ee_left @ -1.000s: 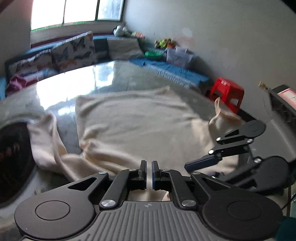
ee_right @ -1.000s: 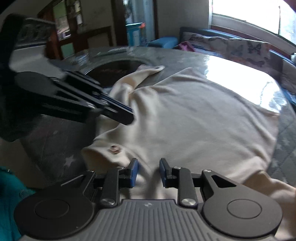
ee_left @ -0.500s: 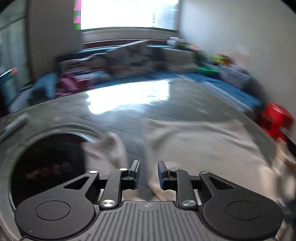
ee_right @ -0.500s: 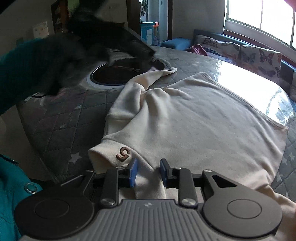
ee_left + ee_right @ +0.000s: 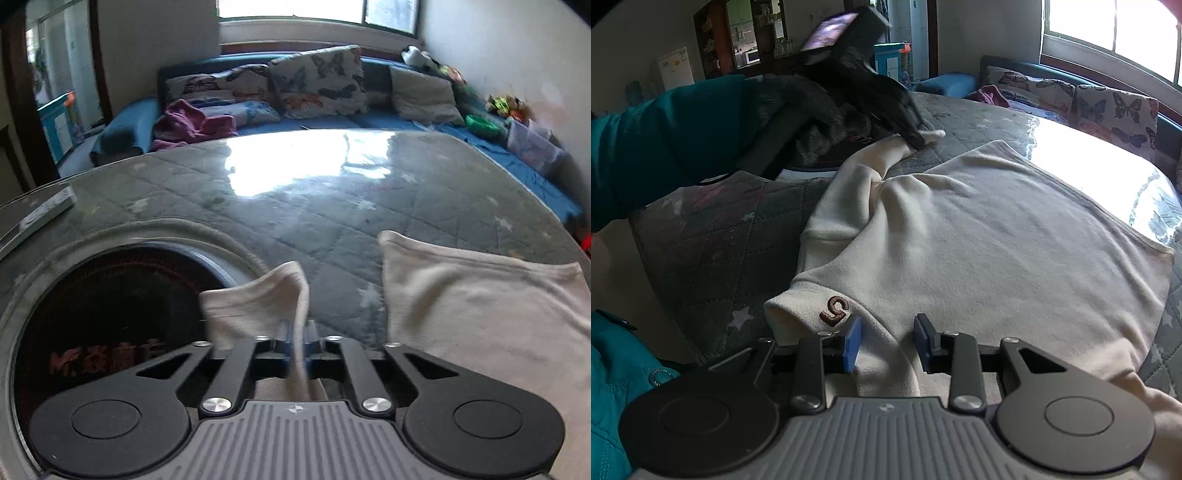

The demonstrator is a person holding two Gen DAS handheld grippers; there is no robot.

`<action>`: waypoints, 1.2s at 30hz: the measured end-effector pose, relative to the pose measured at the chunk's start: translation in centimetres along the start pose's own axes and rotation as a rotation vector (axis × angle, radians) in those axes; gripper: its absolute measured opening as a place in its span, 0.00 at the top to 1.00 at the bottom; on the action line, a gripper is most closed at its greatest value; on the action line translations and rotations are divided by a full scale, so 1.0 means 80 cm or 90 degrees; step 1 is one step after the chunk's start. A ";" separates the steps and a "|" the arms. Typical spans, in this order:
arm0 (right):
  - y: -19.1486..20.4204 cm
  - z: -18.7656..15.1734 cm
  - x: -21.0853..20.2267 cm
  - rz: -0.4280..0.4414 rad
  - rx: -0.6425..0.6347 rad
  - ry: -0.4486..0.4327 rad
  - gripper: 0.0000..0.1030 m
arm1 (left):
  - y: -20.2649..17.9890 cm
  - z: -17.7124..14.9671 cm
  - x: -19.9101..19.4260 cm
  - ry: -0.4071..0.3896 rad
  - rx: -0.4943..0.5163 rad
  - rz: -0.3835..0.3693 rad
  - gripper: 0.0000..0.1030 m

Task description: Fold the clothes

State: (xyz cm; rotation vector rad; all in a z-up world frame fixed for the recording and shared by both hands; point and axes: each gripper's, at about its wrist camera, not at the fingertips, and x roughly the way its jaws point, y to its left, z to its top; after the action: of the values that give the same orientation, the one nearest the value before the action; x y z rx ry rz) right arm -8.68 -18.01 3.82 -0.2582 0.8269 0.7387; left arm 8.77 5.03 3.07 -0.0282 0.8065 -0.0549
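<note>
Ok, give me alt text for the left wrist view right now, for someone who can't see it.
The left gripper is shut on the cream sleeve of a sweatshirt lying on a grey quilted table. A dark round inset sits left of the sleeve; a blue sofa with butterfly cushions lies beyond.

We see the sweater point(image 5: 979, 236) spread on the table point(image 5: 713, 251), its sleeve point(image 5: 258, 306) reaching left toward the round opening point(image 5: 103, 314).

One cream sweatshirt point(image 5: 979, 236), two grippers, left point(image 5: 296, 341), right point(image 5: 886, 345), three butterfly cushions point(image 5: 317, 81)
</note>
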 end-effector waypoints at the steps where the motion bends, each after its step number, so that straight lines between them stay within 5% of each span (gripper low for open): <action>1: 0.000 0.000 0.000 0.001 0.000 0.000 0.69 | 0.009 -0.001 -0.009 -0.010 -0.013 0.001 0.96; 10: 0.007 0.002 0.001 -0.016 -0.011 0.005 0.69 | 0.098 -0.029 -0.112 -0.108 -0.110 0.011 0.96; 20: -0.006 0.013 -0.011 -0.021 0.016 -0.005 0.65 | 0.140 -0.094 -0.110 -0.009 -0.112 0.107 0.87; 22: -0.014 0.017 -0.016 -0.029 0.031 -0.014 0.65 | 0.139 -0.090 -0.111 -0.017 -0.114 0.112 0.83; 24: -0.028 0.021 -0.021 -0.049 0.046 -0.026 0.65 | 0.137 -0.084 -0.111 -0.028 -0.112 0.116 0.68; 36: -0.157 0.024 -0.018 -0.203 0.185 -0.040 0.64 | 0.149 -0.069 -0.101 -0.055 -0.105 0.176 0.61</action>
State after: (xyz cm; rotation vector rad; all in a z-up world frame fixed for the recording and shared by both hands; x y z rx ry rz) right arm 0.38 -26.87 5.33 -0.1007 0.7991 0.3215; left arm -0.35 17.39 4.53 -0.0737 0.7202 0.2731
